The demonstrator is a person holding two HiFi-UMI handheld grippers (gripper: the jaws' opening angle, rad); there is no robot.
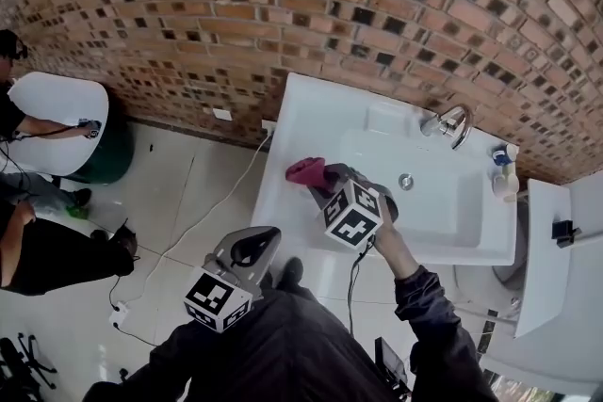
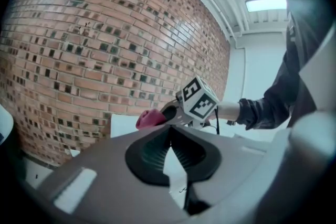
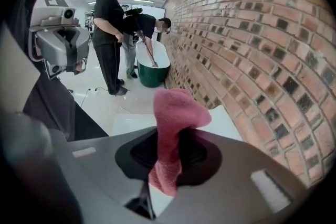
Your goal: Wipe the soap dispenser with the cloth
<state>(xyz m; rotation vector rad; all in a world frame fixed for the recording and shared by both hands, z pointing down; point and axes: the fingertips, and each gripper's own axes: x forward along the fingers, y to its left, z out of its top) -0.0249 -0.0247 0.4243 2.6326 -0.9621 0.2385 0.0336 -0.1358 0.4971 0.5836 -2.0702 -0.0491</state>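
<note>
My right gripper [image 1: 322,176] is shut on a pink cloth [image 1: 304,170] over the left end of the white sink counter [image 1: 292,136]. In the right gripper view the cloth [image 3: 176,113] is pinched between the jaws and flops over above them. A small white soap dispenser [image 1: 506,176] with a blue top stands at the basin's far right rim, well away from both grippers. My left gripper [image 1: 252,248] hangs shut and empty below the counter's front edge. The left gripper view looks across at the right gripper [image 2: 197,101] and the cloth [image 2: 149,119].
A chrome faucet [image 1: 452,124] sits behind the basin [image 1: 443,212], against the brick wall [image 1: 283,5]. A white fixture [image 1: 546,249] stands right of the sink. People work at a white and green tub [image 1: 66,136] far left. A cable [image 1: 217,202] trails across the floor.
</note>
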